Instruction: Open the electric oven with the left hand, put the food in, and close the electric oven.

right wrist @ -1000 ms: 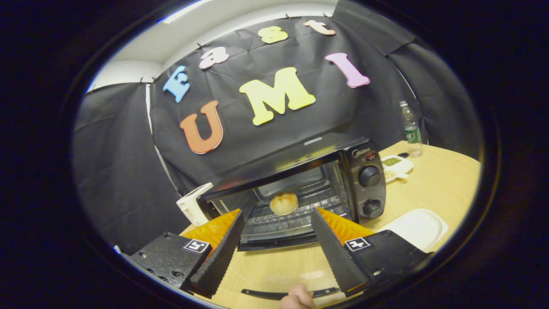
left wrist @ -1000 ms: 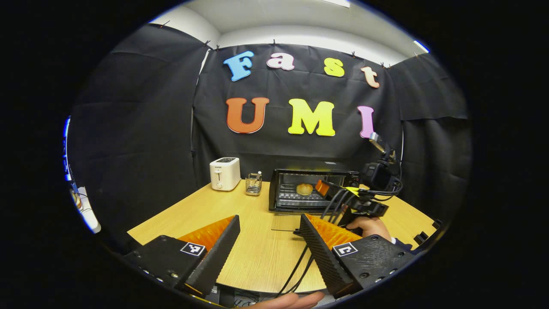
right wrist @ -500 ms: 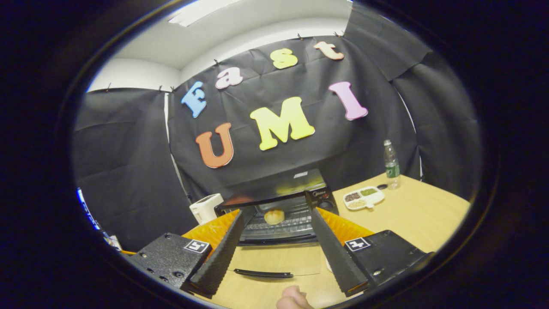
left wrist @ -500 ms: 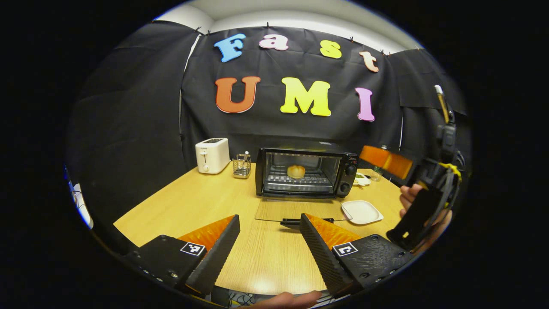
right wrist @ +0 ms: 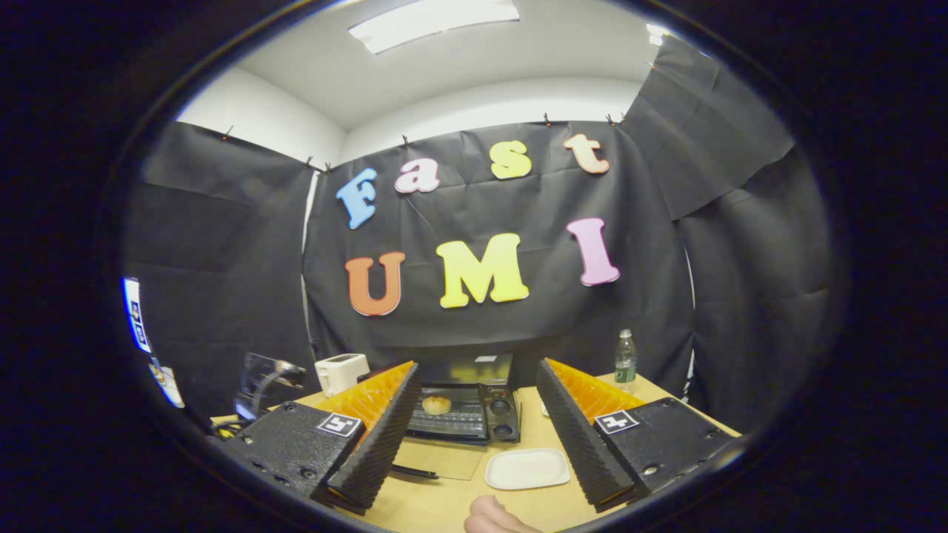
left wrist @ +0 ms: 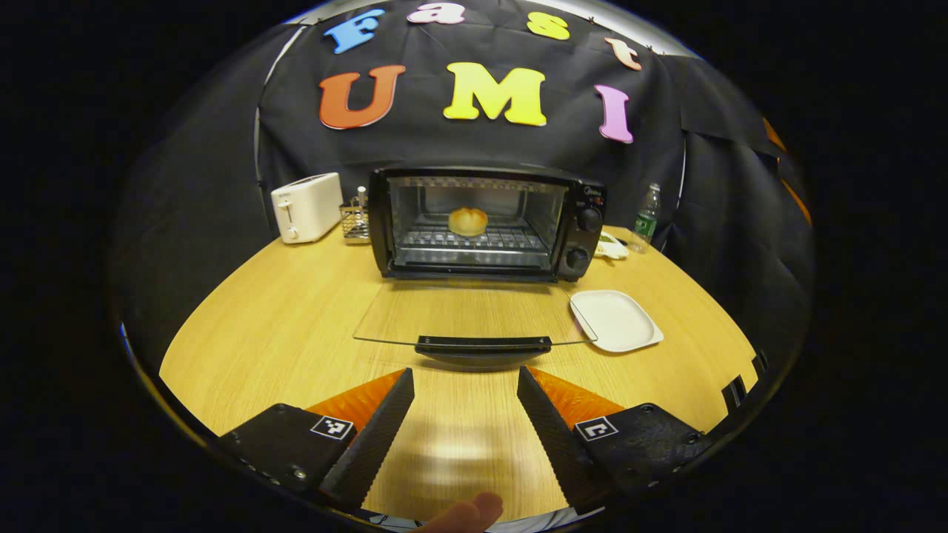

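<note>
Electric oven (left wrist: pixel 485 222): stood on the worktop (left wrist: pixel 296 318), glass door (left wrist: pixel 474 314) folded down flat.
Bread roll (left wrist: pixel 468 220): sat on the oven rack.
White plate (left wrist: pixel 615 320): lay bare beside the door.
Left hand-held gripper (left wrist: pixel 465 403): released, hovering before the door handle (left wrist: pixel 483 344).
Right hand-held gripper (right wrist: pixel 478 414): released, grasping nothing.

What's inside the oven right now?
A round bread roll sits on the wire rack inside the electric oven, whose glass door lies open. Under the rack is too dim to tell.
</note>
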`<move>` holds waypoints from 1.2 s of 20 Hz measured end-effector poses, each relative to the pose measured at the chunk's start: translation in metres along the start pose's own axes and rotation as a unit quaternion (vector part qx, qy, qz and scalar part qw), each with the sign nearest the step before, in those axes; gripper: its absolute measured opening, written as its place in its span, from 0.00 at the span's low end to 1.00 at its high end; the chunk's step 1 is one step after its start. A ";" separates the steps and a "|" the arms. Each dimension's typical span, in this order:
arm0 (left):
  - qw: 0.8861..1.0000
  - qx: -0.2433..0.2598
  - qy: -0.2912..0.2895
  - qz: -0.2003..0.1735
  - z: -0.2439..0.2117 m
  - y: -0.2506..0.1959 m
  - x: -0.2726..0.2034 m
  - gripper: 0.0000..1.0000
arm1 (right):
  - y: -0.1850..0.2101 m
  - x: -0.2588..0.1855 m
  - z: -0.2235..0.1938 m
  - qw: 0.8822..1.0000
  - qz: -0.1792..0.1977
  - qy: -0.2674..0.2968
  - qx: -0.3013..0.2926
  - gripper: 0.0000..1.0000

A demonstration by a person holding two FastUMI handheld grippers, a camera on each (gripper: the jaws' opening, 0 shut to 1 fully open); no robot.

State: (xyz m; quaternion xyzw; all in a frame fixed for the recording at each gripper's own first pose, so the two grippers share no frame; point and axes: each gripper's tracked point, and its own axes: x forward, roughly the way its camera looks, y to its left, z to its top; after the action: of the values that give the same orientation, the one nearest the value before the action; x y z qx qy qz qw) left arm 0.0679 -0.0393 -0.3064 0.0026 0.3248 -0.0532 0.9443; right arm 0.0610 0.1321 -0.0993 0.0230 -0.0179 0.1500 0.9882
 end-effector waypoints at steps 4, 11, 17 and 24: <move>0.999 0.021 0.041 0.018 -0.011 -0.004 0.026 0.93 | -0.028 -0.021 -0.010 0.999 -0.016 0.038 -0.020 0.95; 0.997 0.009 0.076 0.025 -0.014 -0.005 0.061 0.94 | -0.063 -0.042 0.000 0.998 -0.037 0.034 -0.048 0.96; 0.996 0.011 0.086 0.024 -0.011 -0.006 0.066 0.93 | -0.093 -0.049 -0.002 0.998 -0.050 0.032 -0.023 0.96; 0.998 0.017 0.054 0.031 0.008 -0.005 0.059 0.94 | -0.106 -0.054 0.002 0.998 -0.053 0.029 -0.015 0.96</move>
State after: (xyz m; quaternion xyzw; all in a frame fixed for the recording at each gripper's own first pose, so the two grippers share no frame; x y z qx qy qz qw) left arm 0.1183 -0.0508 -0.3365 0.0314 0.3737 -0.0287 0.9266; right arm 0.0408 0.0151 -0.1039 0.0049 0.0094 0.0975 0.9952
